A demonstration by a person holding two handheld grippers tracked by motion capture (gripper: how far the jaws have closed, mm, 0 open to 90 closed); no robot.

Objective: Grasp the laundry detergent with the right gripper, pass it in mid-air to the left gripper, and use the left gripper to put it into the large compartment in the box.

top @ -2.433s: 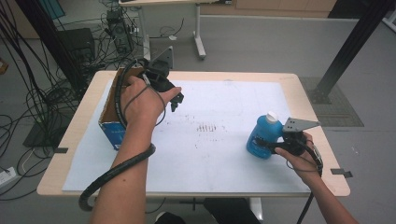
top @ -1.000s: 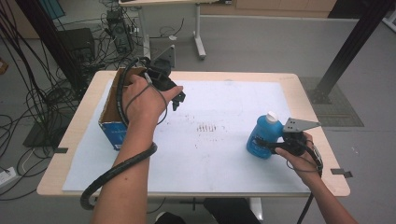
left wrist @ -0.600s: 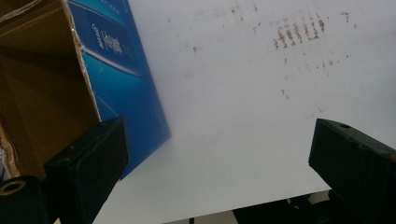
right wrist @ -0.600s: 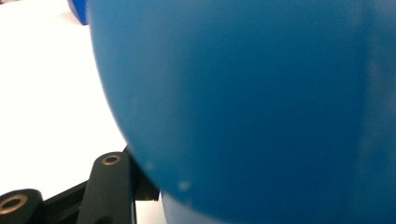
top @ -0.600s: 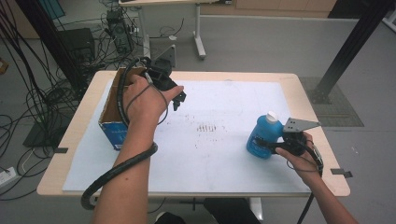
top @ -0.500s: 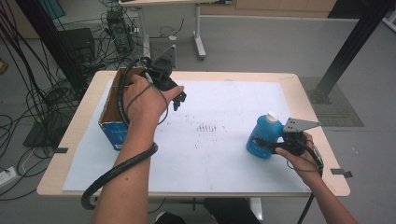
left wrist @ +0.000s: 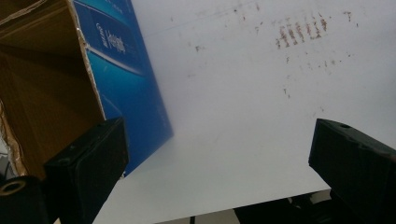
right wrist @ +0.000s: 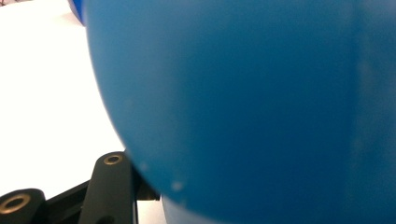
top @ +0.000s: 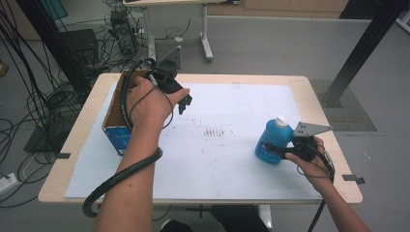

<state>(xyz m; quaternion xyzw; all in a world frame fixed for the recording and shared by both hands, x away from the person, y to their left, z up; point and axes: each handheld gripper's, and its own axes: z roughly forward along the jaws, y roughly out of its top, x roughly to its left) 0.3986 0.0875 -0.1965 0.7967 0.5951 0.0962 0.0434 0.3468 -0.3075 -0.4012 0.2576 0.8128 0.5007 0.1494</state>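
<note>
A blue bottle with a white cap stands at the right of the white-covered table. My right gripper reaches in from the right, shut on its lower body. Up close in the right gripper view, the bottle is a blue wall right against the jaws. My left gripper hovers over the table's left part, beside an open blue cardboard box. In the left gripper view the left gripper stands open with nothing between its jaws, and the box lies to their left.
Brownish smudges mark the middle of the white sheet. A thick black cable trails from the left gripper over the front edge. Beyond the table, the floor holds tangled cables, another table's legs and a black post.
</note>
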